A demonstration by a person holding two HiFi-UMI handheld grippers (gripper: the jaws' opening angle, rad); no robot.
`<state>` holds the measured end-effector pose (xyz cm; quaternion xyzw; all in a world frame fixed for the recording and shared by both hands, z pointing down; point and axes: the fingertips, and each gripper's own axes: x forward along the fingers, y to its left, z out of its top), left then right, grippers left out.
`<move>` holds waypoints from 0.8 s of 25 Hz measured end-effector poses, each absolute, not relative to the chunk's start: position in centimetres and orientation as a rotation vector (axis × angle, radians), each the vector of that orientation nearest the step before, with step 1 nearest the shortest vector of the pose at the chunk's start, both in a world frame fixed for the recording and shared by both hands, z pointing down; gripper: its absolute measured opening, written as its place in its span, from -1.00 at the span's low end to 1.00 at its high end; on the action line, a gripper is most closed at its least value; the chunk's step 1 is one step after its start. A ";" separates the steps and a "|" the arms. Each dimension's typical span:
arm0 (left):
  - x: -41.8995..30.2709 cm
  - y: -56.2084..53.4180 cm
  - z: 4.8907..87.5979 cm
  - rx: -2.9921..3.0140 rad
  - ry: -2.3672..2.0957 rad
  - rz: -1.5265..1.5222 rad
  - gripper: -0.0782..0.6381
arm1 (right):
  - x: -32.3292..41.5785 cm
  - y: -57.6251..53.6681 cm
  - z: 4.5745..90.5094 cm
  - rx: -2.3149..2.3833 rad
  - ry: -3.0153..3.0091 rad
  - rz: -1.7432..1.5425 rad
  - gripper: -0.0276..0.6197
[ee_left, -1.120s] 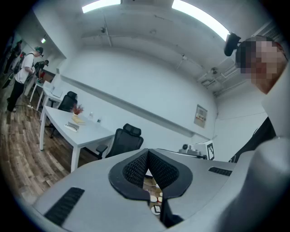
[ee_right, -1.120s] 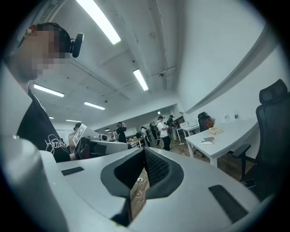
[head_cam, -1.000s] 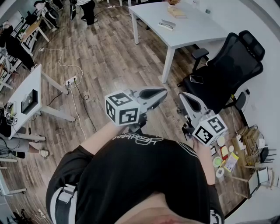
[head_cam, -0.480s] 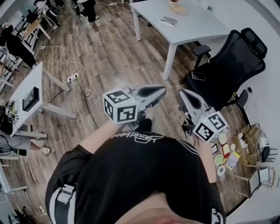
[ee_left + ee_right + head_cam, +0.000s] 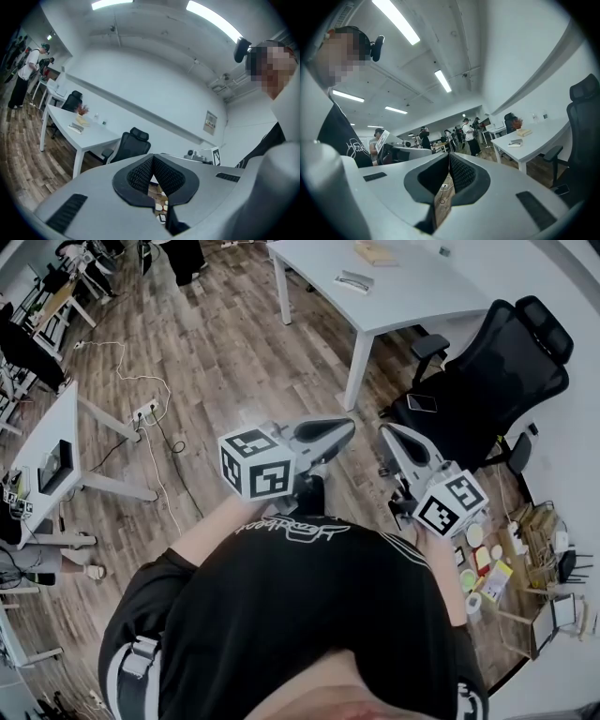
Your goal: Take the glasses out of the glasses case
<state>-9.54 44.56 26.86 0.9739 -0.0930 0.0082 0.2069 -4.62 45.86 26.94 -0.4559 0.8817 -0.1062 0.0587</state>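
A flat grey case-like object point(image 5: 354, 280) lies on the white table point(image 5: 412, 296) far ahead; I cannot tell whether it is the glasses case, and no glasses show. The same object appears on the table in the left gripper view point(image 5: 75, 127) and in the right gripper view point(image 5: 515, 142). My left gripper point(image 5: 349, 425) is held in front of the person's chest, shut, with nothing between its pads point(image 5: 140, 176). My right gripper point(image 5: 384, 432) sits beside it, also shut and empty. Both hang over the wooden floor, well short of the table.
A black office chair point(image 5: 483, 381) with a phone on its seat stands right of the table. Cables and a power strip point(image 5: 145, 412) lie on the floor at left, by another white desk point(image 5: 56, 442). Small items clutter the floor at the right edge point(image 5: 487, 568). People stand at distant desks point(image 5: 469, 133).
The view has shifted a little, so the table and floor sit further left in the picture. Both grippers stay shut and close to the chest.
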 end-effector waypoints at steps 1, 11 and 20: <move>-9.4 43.7 27.0 2.711 -0.260 0.022 -0.76 | -4.3 44.9 27.1 -1.383 2.670 -0.329 -0.89; -7.2 29.7 28.8 2.690 -0.281 0.085 -0.76 | -1.8 31.2 28.5 -1.422 2.658 -0.387 -0.89; -4.6 13.8 28.4 2.615 -0.215 0.057 -0.76 | 0.9 15.6 28.1 -1.470 2.649 -0.450 -0.89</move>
